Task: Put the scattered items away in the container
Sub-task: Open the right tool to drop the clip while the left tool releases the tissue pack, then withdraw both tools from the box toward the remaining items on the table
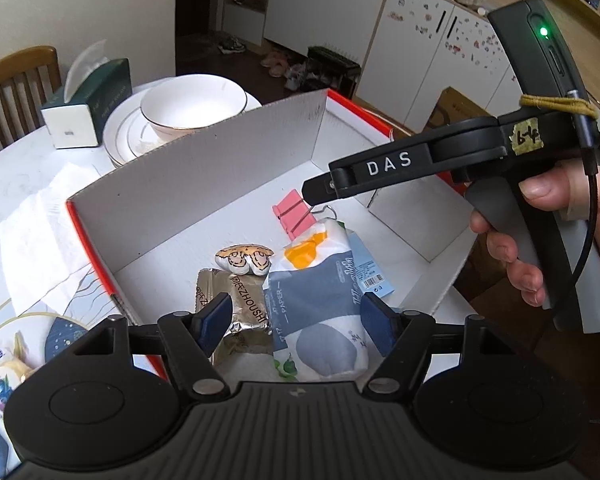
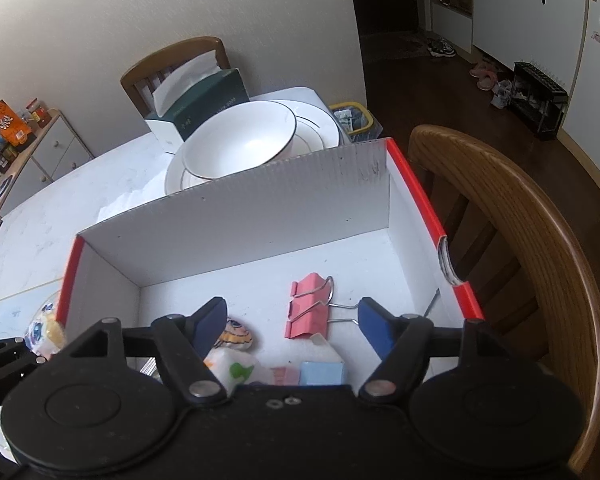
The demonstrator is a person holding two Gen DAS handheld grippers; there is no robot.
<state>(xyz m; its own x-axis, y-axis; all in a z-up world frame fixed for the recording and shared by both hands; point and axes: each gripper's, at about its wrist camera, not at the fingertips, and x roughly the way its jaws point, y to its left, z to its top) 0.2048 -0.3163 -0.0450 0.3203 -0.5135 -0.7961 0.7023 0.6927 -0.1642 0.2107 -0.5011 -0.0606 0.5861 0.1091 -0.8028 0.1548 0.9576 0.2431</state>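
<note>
Left claw (image 1: 296,322) stood part open, holding nothing, over snack packet (image 1: 236,312) and tissue pack (image 1: 320,320) | right claw (image 2: 290,328) part open, empty, pink clip (image 2: 310,306) just beyond | all lay inside box (image 2: 236,220)

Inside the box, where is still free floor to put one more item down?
The box floor is bare along the far wall and in the far left corner, behind the pink clips. The near part is crowded: painted stone, foil packet, tissue packs.
</note>
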